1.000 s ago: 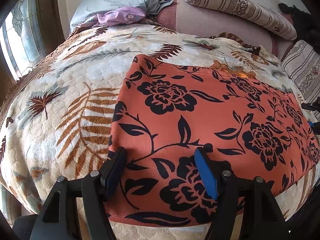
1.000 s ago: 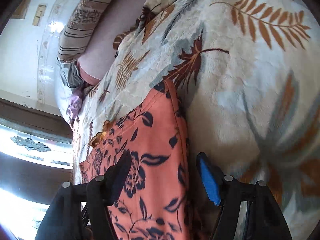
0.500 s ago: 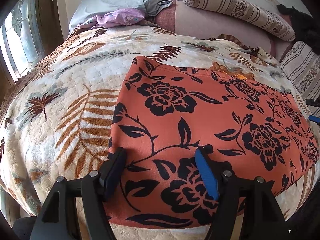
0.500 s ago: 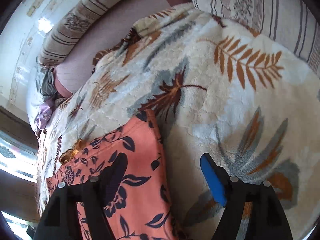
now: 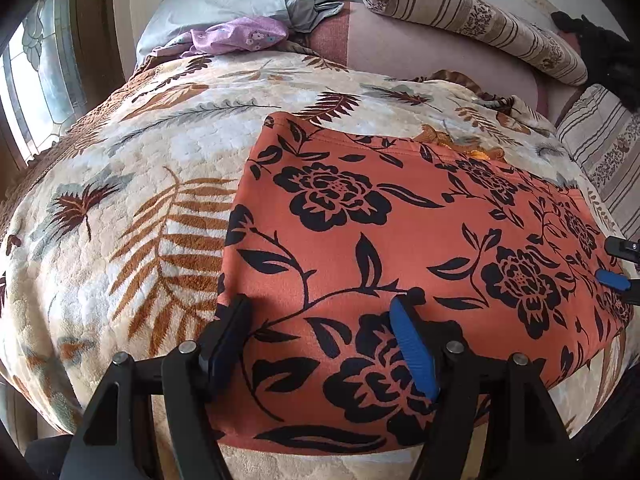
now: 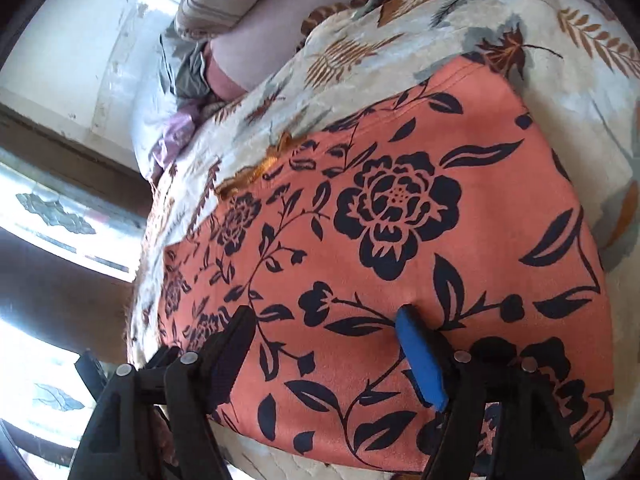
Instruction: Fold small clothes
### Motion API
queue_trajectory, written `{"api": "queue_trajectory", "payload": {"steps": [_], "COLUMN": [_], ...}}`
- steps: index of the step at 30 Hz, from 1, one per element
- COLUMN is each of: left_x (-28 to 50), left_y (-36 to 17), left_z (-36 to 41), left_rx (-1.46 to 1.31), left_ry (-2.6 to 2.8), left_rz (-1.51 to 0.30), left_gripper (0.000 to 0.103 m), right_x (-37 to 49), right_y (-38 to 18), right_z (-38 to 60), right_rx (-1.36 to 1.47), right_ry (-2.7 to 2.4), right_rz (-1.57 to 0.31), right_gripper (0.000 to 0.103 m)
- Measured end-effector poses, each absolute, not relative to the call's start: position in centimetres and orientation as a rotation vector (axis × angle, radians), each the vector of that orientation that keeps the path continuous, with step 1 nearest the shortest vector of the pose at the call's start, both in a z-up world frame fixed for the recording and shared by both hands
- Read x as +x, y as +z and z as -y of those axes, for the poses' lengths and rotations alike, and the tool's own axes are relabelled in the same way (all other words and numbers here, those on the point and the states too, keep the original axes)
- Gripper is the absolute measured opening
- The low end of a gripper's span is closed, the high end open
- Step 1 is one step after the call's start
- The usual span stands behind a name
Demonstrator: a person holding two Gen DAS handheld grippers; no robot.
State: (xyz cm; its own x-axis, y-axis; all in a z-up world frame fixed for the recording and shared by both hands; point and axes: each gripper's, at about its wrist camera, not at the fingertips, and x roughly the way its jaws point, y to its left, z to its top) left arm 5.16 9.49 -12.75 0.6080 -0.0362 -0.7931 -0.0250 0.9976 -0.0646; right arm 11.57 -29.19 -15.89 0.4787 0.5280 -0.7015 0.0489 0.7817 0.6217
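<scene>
- One bed is seen, covered by one plush leaf-print blanket that carries everything; along its head edge lie one grey pillow, two striped bolsters and one small lilac cloth.
- One orange floral garment is spread flat on the blanket, reaching from about the middle of the bed to its near edge and toward the right edge; a small gold-coloured trim is seen at its far hem.
- The garment is judged to be light, soft and limp, with no stiffness of its own; it is expected to sag and crease when lifted, and the plush blanket is likely to drag on it rather than let it slide.
- A hold is best taken at the hems and corners, where the cloth is doubled; the two near corners are judged suitable for carrying the near edge over to the far hem.
- One left gripper is held over the garment's near left corner, its jaws spread, with cloth beneath them but nothing pinched.
- One right gripper is held over the garment near its near edge; its jaws have just been opening and are spread, nothing being pinched between them.
</scene>
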Motion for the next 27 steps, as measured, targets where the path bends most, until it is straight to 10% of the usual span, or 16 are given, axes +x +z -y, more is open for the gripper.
{"api": "queue_trajectory", "payload": {"steps": [11,18,22,27], "left_x": [13.0,21.9,24.0,23.7], "left_y": [-9.3,-12.3,-13.5,-14.3], "left_z": [-15.9,-17.0,-17.4,-18.3], "left_rx": [-0.33,-0.393,-0.401,-0.427], "left_ry": [-0.048,-0.025,0.018,0.053], "left_rz": [-0.98,-1.167,-1.215,-1.194], "left_gripper": [0.071,0.05,0.013,0.01], "right_x": [9.3,9.1,8.9,8.8], "right_y": [-16.9,-17.3,-17.1,-17.2], "right_z": [28.2,29.2,29.1,29.5], "right_rx": [0.557,0.612,0.606,0.622], "right_ry": [0.373,0.418,0.42,0.43], "right_rz": [-0.973,-0.94,-0.939,-0.936], "right_gripper": [0.078,0.078,0.078,0.078]}}
